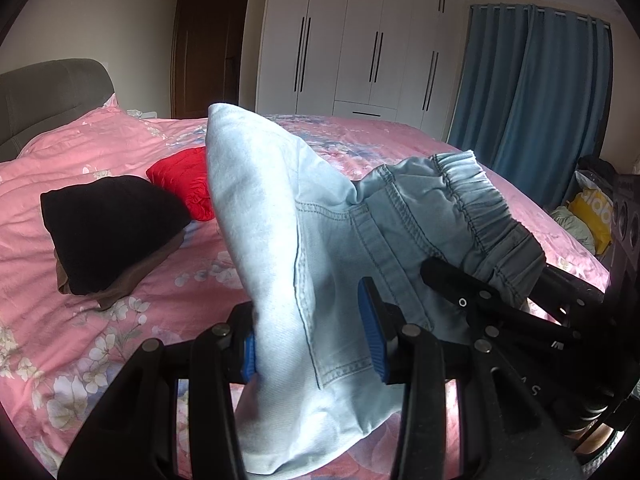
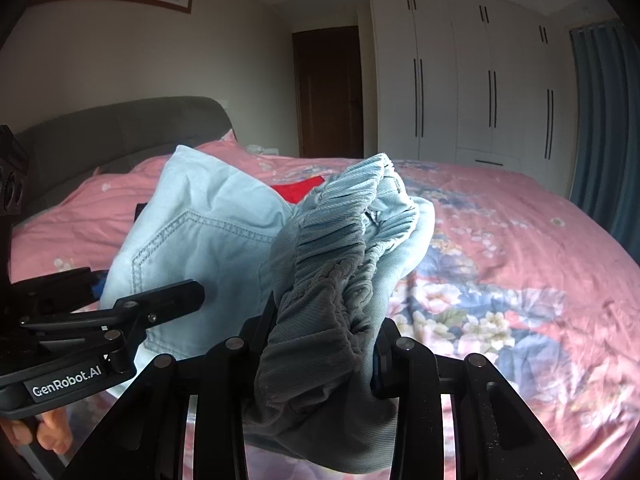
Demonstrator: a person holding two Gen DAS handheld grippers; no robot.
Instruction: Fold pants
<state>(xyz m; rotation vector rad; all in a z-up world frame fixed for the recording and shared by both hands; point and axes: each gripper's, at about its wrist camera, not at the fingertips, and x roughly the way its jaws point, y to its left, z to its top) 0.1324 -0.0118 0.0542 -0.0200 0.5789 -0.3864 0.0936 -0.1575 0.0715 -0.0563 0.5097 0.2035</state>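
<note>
The light blue denim pants [image 1: 280,216] are held up over the pink floral bed [image 1: 120,312] between both grippers. My left gripper [image 1: 316,344] is shut on a folded thickness of the denim, with its blue pads [image 1: 370,332] pressing on both sides. The elastic waistband [image 1: 476,200] bunches to the right, where the right gripper's black frame [image 1: 496,300] shows. In the right wrist view my right gripper [image 2: 320,356] is shut on the gathered waistband [image 2: 340,248]. The pants [image 2: 208,240] spread left toward the left gripper [image 2: 96,304], held by a hand [image 2: 48,436].
A black garment on a brown one [image 1: 108,232] and a red garment [image 1: 184,180] lie on the bed toward the grey headboard [image 1: 52,96]. White wardrobes [image 1: 360,40], a brown door [image 2: 328,92] and blue curtains [image 1: 536,100] stand behind. Bags [image 1: 592,216] sit at the right.
</note>
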